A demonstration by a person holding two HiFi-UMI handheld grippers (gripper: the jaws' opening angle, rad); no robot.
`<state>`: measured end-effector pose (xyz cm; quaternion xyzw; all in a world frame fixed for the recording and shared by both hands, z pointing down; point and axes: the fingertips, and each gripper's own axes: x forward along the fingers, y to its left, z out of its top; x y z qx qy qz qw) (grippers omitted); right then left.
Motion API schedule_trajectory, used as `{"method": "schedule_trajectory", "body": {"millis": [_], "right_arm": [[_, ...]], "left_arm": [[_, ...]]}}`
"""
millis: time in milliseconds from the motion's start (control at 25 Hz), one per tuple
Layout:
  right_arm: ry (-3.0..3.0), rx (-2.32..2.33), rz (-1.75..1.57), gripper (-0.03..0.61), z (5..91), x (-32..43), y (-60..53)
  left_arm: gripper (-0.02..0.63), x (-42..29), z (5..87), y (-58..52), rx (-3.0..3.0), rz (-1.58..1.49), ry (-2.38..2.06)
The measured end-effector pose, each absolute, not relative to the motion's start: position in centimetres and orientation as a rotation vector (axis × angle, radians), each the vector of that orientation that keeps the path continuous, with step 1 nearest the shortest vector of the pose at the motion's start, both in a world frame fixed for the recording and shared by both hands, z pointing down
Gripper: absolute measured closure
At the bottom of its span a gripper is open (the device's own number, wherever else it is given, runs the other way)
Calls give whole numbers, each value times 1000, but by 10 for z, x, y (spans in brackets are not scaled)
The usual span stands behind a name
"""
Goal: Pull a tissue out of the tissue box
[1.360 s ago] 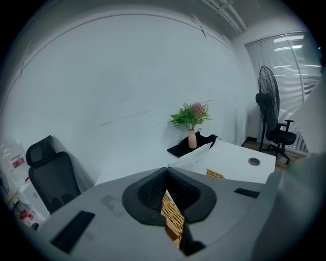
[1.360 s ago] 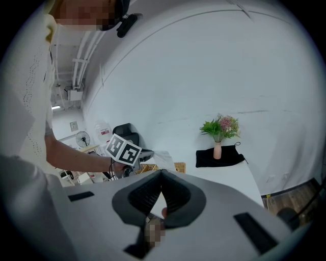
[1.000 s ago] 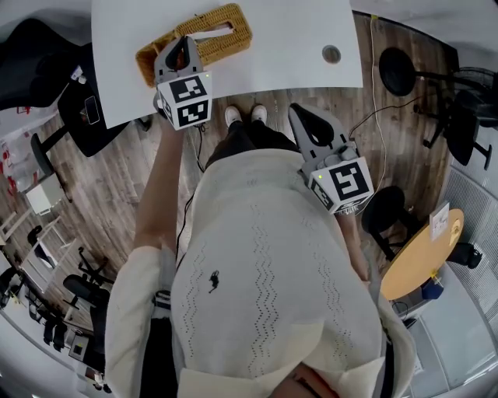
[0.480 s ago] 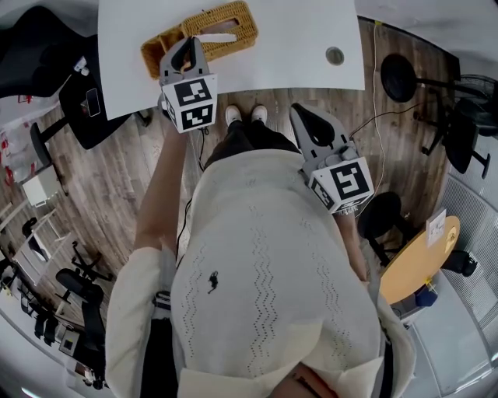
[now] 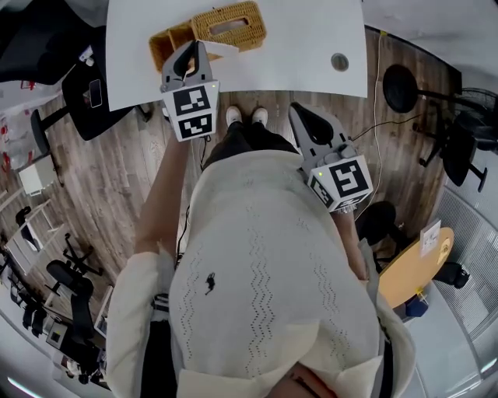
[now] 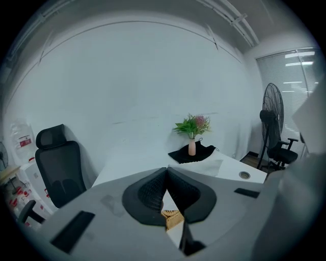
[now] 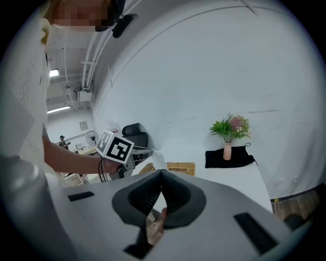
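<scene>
woven wicker tissue box (image 5: pixel 229 23) sits on the white desk (image 5: pixel 311 31), just beyond the tips of the left hand-held gripper (image 5: pixel 194 47). its jaws are pressed together on a white tissue (image 5: pixel 220 48) that runs from them toward the box's slot. the right hand-held gripper (image 5: pixel 300 115) hangs well back off the desk, jaws together on nothing. the pull looks under way; next, draw the sheet up and away until it clears the slot.

A white desk (image 5: pixel 311 47) stands on a wood-plank floor (image 5: pixel 117 179) against a plain white wall (image 6: pixel 127 76). A black office chair (image 6: pixel 57 165) sits at the left. A standing fan (image 6: pixel 272 114) and a blinded window (image 6: pixel 300 76) are at the right, with a round wooden table (image 5: pixel 412 268) nearer.
</scene>
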<state>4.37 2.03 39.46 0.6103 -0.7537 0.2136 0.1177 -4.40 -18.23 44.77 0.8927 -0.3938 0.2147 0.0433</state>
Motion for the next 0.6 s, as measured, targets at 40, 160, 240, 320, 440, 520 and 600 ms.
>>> {"method": "schedule_trajectory", "body": {"millis": [40, 160, 240, 320, 440, 520, 600], "right_arm": [[-2209, 1782, 623, 577, 394, 44, 20], [-2216, 1773, 621, 577, 393, 42, 17], [-2219, 1765, 620, 577, 395, 40, 14], [-2222, 1757, 619, 577, 397, 38, 11], [-2227, 1747, 621, 577, 398, 37, 9], [-2230, 1740, 622, 577, 399, 37, 7], [-2233, 1733, 621, 577, 399, 37, 5]], "left_arm": [[601, -45, 445, -181, 2727, 644, -1204], [601, -48, 436, -176, 2724, 607, -1196], [600, -50, 433, -174, 2714, 584, -1186], [601, -53, 431, -171, 2697, 561, -1182], [601, -56, 428, -164, 2678, 530, -1184], [601, -56, 426, -160, 2672, 515, -1176], [601, -56, 425, -156, 2669, 503, -1167]]}}
